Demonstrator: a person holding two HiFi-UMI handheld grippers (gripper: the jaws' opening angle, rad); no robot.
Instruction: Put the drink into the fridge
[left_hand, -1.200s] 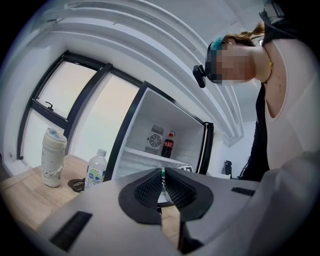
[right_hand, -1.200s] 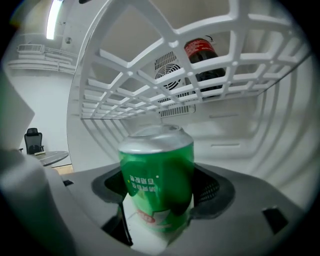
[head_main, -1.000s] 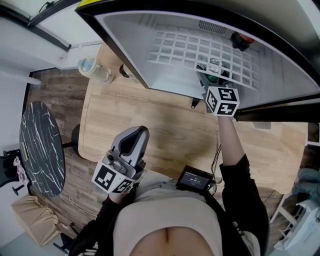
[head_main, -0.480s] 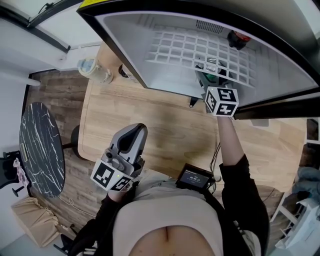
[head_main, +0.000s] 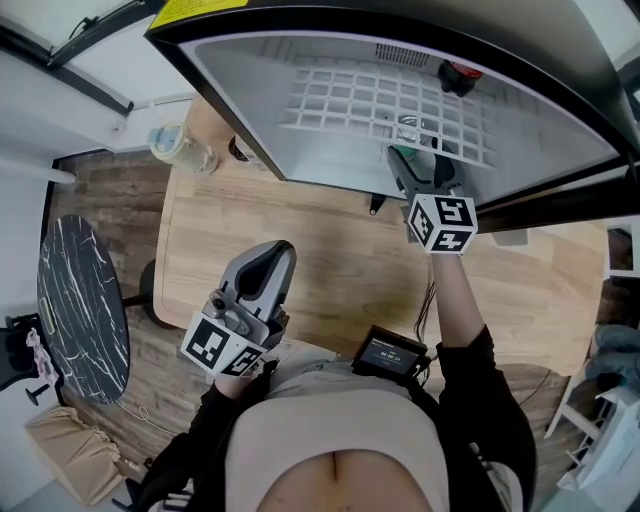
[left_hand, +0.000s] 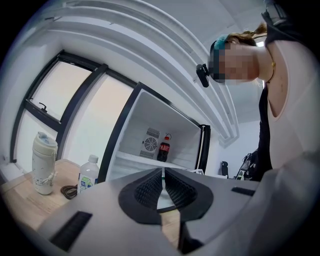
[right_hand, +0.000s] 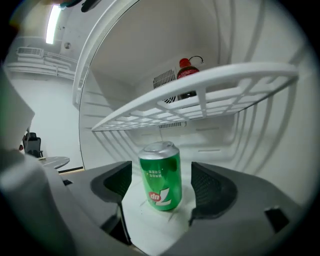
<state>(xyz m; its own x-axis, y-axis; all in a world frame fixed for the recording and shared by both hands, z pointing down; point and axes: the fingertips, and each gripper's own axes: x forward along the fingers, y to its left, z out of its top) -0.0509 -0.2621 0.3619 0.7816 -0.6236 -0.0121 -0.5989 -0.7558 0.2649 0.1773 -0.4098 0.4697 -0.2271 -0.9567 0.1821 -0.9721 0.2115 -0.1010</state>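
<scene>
The right tongs (right_hand: 163, 192) stand open around the upright green soda can (right_hand: 160, 172) on the white fridge floor (right_hand: 145, 227). They should probably back straight out toward six o'clock without clipping it. The left tongs (left_hand: 163, 187) are closed and empty.

Left claw (left_hand: 163, 182) and right claw (right_hand: 162, 186): grey moulded shells, black ribbed pads (right_hand: 212, 189) set in dark rounded housings. Each shell shows dark rectangular slots. Each carries a white marker cube (head_main: 441, 222) printed with black squares. I note the person's black long sleeves (head_main: 492, 385) over a beige top (head_main: 335, 450).
</scene>
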